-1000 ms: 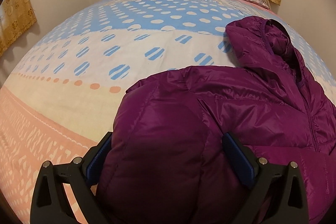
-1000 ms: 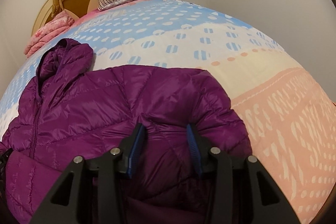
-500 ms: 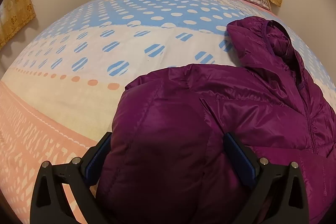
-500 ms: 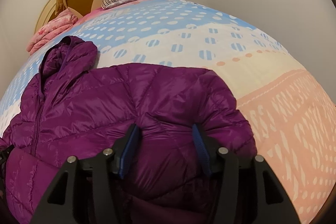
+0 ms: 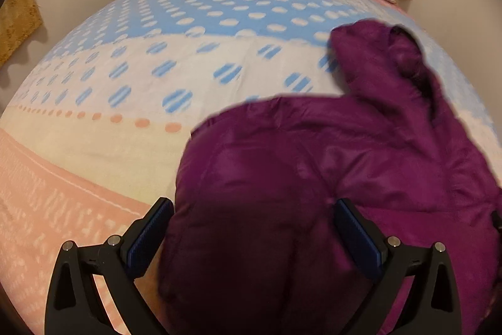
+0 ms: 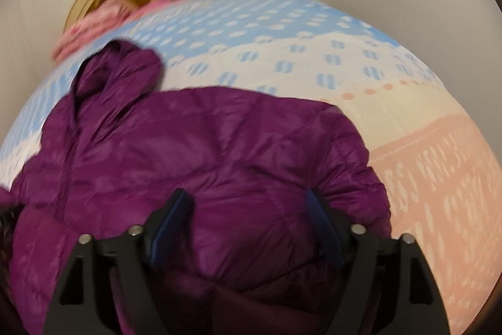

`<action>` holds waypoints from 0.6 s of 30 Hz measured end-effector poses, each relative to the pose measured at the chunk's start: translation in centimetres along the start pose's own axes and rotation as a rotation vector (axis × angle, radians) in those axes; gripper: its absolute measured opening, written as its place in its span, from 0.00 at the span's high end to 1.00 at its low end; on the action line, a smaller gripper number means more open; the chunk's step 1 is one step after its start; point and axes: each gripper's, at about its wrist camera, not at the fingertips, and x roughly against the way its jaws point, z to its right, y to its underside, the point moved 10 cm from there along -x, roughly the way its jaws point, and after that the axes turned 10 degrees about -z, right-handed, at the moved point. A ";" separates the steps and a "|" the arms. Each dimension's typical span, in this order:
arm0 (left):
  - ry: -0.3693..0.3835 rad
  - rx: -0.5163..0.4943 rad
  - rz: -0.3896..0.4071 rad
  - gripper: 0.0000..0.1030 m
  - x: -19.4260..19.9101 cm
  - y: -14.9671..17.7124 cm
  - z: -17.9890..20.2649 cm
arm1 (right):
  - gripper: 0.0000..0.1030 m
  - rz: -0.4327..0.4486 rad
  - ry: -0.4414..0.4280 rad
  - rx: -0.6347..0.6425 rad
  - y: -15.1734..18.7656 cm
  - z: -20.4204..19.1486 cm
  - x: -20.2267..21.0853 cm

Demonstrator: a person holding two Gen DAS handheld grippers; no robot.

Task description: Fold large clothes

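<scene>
The right tool (image 6: 248, 225) is opening, its jaws wider than a second ago, with puffy fabric bulging between them but seemingly no longer pinched. The left tool (image 5: 251, 228) stands wide apart astride a folded sleeve, as before. The purple down jacket (image 6: 200, 153) lies on the bed (image 5: 103, 153), hood toward the headboard. It looks light, soft, springy and slick; seams or hem edges probably give the surest hold.

soft, even indoor light, no glare; both fisheye views bulge and darken at the corners. the right view is smeared with motion blur, worst along its top.
</scene>
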 end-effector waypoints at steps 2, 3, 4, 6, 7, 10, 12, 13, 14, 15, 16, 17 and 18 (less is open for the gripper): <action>0.053 -0.038 0.051 0.01 1.9 -1.5 1.0 | 0.22 0.024 -0.035 0.047 -1.3 -1.0 1.4; 0.065 -0.057 0.068 0.01 2.5 -2.3 1.4 | 0.22 0.043 -0.041 0.065 -2.3 -1.5 2.1; 0.073 -0.076 0.082 0.01 2.9 -3.4 1.9 | 0.22 0.055 -0.054 0.069 -3.5 -1.9 2.5; 0.102 -0.085 0.081 0.01 2.5 -5.9 3.0 | 0.22 0.048 -0.119 0.080 -6.1 -3.1 2.4; 0.112 -0.082 0.082 0.01 2.2 -6.7 3.3 | 0.22 0.046 -0.144 0.087 -7.3 -3.5 2.1; 0.145 -0.058 0.090 0.01 0.9 -10.3 4.2 | 0.22 0.060 -0.127 0.110 -11.1 -4.1 0.7; 0.167 -0.037 0.083 0.01 -0.4 -12.9 4.8 | 0.22 0.068 -0.130 0.119 -13.2 -4.8 -0.4; 0.167 -0.028 0.079 0.01 -1.0 -14.0 4.8 | 0.22 0.069 -0.129 0.122 -14.2 -5.1 -1.0; 0.167 -0.021 0.080 0.01 -1.4 -14.9 4.8 | 0.22 0.068 -0.127 0.127 -15.2 -5.5 -2.0; 0.168 -0.017 0.083 0.01 -2.0 -16.0 4.9 | 0.22 0.065 -0.126 0.126 -15.9 -5.7 -2.6; 0.173 -0.022 0.082 0.01 -2.6 -16.7 5.1 | 0.22 0.060 -0.130 0.124 -16.6 -6.0 -3.5; 0.178 -0.026 0.077 0.01 -3.0 -17.2 5.4 | 0.22 0.056 -0.138 0.122 -17.0 -6.4 -3.9; 0.181 -0.030 0.071 0.01 -3.6 -17.7 5.7 | 0.22 0.051 -0.146 0.119 -17.7 -6.8 -4.9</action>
